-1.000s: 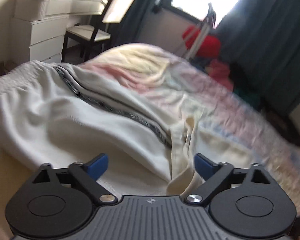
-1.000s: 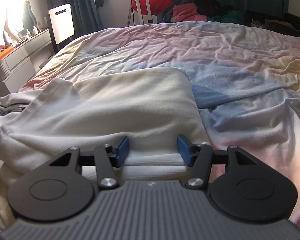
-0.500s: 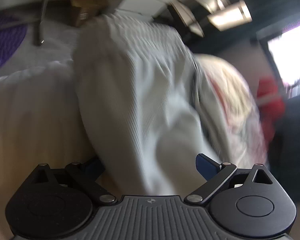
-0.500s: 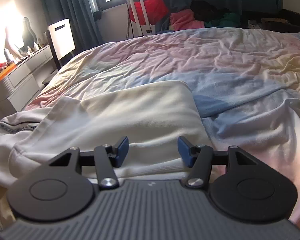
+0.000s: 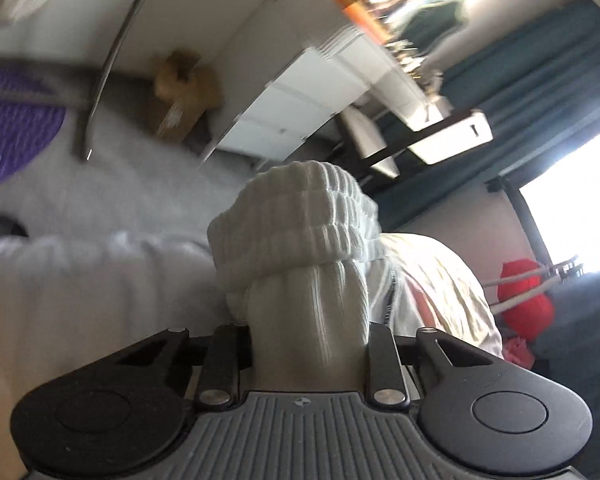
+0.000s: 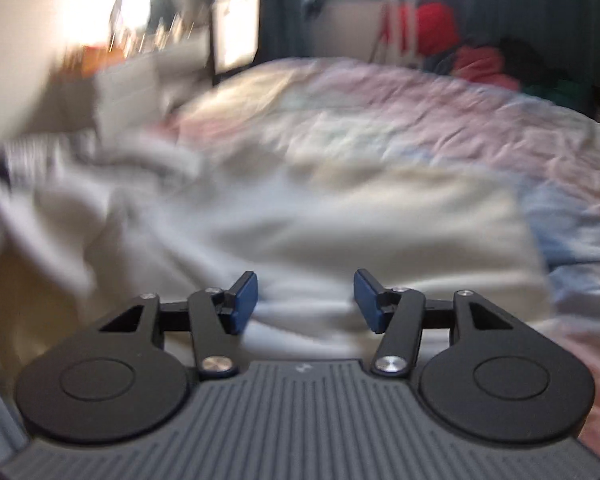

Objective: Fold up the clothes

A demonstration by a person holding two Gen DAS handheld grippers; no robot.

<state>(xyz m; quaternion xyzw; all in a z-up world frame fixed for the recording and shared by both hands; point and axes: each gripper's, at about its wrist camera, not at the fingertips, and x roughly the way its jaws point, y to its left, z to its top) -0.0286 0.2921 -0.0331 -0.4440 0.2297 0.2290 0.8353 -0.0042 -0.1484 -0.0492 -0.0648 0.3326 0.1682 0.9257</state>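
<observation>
Your left claw point(image 5: 309, 336) is clamped on a bunched ribbed cuff point(image 5: 300, 224) of the white knit garment point(image 6: 340, 220), thick soft fabric gathered in a rounded lump between its fingers, view tilted sideways. Your right claw point(image 6: 305, 300) is spread wide with nothing in it, blue pads point(image 6: 246, 300) hovering over the garment's near edge. Garment lies rumpled on the bed point(image 6: 460, 112), over a wrinkled pastel sheet. White drawer unit point(image 5: 300, 112) behind, blurred.

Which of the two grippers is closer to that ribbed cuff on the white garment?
Left. The left gripper grips fabric just below the ribbed cuff; the right gripper hovers open over the garment's body.
</observation>
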